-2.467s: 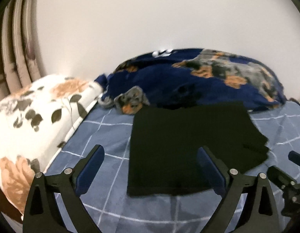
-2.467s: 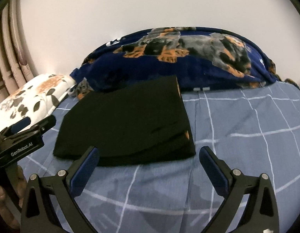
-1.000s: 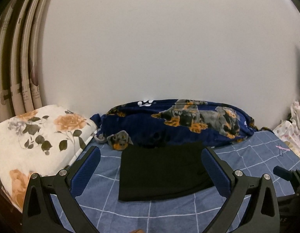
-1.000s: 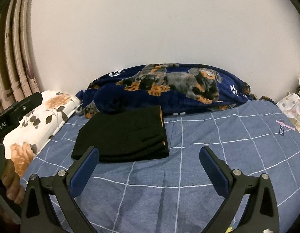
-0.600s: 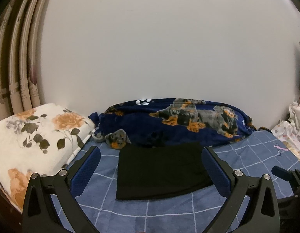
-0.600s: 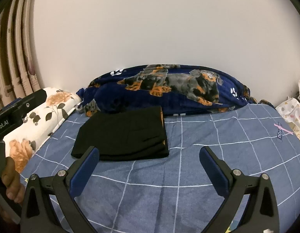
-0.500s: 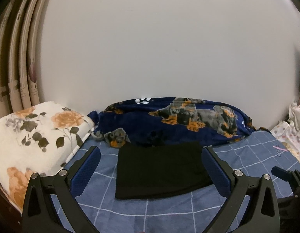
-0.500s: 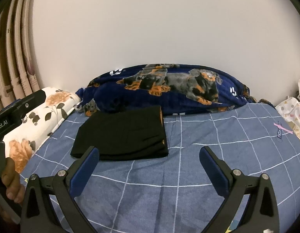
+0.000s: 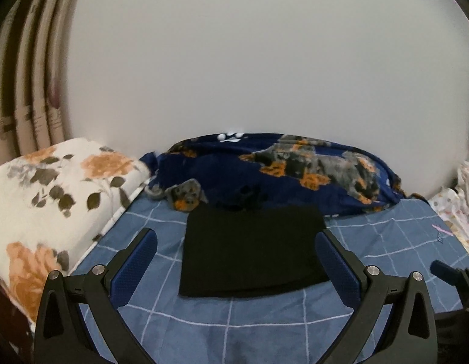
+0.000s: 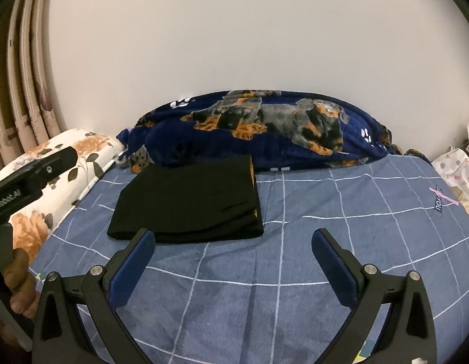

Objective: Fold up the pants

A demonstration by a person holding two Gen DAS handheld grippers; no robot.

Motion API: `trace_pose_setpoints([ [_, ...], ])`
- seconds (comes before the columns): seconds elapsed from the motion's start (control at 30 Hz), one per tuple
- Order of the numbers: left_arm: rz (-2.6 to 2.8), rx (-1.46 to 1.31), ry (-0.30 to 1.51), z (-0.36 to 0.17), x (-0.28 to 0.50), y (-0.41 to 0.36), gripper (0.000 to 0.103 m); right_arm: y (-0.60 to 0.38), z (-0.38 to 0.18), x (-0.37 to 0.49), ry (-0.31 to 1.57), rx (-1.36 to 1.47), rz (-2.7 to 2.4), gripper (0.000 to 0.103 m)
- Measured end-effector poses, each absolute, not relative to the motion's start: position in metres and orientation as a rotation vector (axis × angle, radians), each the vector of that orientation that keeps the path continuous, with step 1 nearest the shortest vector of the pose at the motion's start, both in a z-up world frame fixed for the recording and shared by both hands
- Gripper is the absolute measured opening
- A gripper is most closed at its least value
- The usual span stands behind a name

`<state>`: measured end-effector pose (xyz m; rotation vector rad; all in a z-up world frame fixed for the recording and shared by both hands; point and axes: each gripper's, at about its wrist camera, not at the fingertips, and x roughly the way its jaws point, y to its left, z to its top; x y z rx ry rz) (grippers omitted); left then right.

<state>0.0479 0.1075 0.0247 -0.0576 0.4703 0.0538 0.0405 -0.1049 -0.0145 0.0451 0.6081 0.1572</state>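
Left wrist view: the folded black pants [image 9: 252, 250] lie flat on the blue checked bedsheet [image 9: 386, 242], beyond both grippers, untouched. Left gripper [image 9: 236, 262] and right gripper [image 10: 233, 254] both gape wide, holding nothing.

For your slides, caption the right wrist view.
Folded black pants lie on the blue checked bedsheet; right gripper open, empty.

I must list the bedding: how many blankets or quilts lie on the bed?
2: a floral quilt at the left edge, a navy dog-print blanket by the wall behind the folded black pants. More may be hidden.
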Motion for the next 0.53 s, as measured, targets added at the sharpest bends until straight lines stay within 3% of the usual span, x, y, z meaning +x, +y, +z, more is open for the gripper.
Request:
trace_pose_setpoints([
  [0.53, 0.028, -0.034, 0.531, 0.0161, 0.054, 0.0997, 0.103, -0.1006, -0.0165, 0.0415, 0.621, 0.025, 0.153, 0.103],
])
